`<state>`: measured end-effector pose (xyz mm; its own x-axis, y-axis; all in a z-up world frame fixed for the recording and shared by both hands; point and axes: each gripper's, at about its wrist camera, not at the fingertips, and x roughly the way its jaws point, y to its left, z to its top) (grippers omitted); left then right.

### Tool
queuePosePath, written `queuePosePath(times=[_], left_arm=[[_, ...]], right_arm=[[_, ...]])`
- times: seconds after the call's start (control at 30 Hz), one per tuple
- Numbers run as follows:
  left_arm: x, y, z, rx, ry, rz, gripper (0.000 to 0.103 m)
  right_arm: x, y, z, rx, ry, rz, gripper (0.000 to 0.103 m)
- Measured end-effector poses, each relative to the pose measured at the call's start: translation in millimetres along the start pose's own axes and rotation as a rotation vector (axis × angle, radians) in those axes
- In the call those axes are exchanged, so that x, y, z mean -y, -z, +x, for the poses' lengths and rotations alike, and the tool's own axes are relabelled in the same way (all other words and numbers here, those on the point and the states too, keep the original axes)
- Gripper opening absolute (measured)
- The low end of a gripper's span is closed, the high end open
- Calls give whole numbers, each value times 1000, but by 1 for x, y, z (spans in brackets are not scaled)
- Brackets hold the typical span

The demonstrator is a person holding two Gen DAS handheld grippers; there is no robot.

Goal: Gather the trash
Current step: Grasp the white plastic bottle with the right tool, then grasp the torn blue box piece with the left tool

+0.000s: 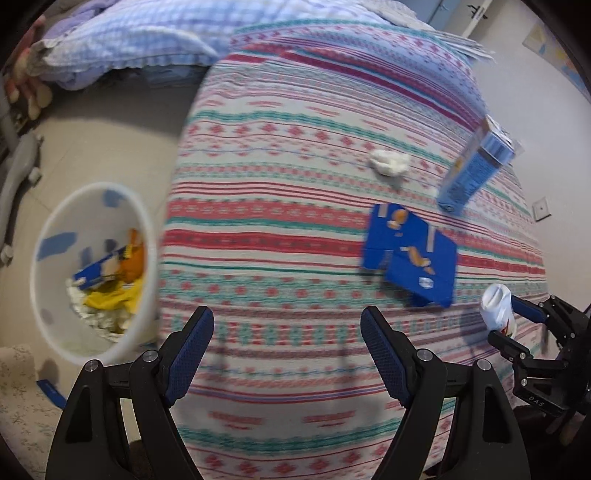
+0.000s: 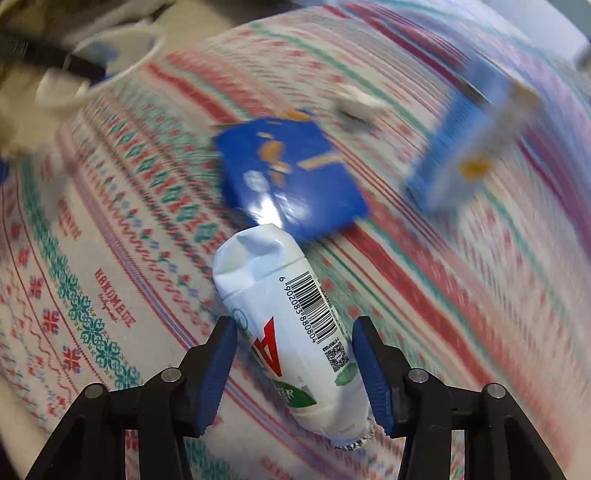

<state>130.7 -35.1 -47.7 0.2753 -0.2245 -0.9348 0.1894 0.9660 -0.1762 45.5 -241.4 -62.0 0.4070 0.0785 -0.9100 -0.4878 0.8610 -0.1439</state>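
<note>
A crushed white plastic bottle [image 2: 284, 317] with a barcode and a red letter lies between the blue pads of my right gripper [image 2: 294, 325], which is shut on it; both pads touch its sides. In the left wrist view the same bottle [image 1: 496, 306] sits in that gripper [image 1: 506, 321] at the bed's right edge. My left gripper [image 1: 287, 314] stands open above the striped bedspread [image 1: 280, 192], nothing between its fingers. On the bed lie a flattened blue carton [image 1: 410, 251], a crumpled white tissue [image 1: 389, 162] and a light blue box [image 1: 476, 170].
A white bin [image 1: 147, 236] stands on the floor left of the bed and holds yellow, orange and blue rubbish. A blue checked quilt [image 1: 140, 33] is heaped at the far end. A patterned rug [image 1: 18, 398] lies at the lower left.
</note>
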Motion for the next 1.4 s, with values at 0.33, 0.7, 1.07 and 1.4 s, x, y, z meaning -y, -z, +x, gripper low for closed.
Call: queuePosePath(times=[0.33,0.7,1.07,1.4], left_arm=[[55,-23,36,-68,78,-100,84],[90,-36,52,-17,-19,-411,84],[156,-43,81,51,-232,-356,88],[168,-5,67,49,-165,-216,88]], right_arm=[[82,43,-20,14,-21,404,55],[116,52,-19,42,-47,569,55],[143,71,-13,30,-53,613,55],[151,81,-12,22,-63,633,55]])
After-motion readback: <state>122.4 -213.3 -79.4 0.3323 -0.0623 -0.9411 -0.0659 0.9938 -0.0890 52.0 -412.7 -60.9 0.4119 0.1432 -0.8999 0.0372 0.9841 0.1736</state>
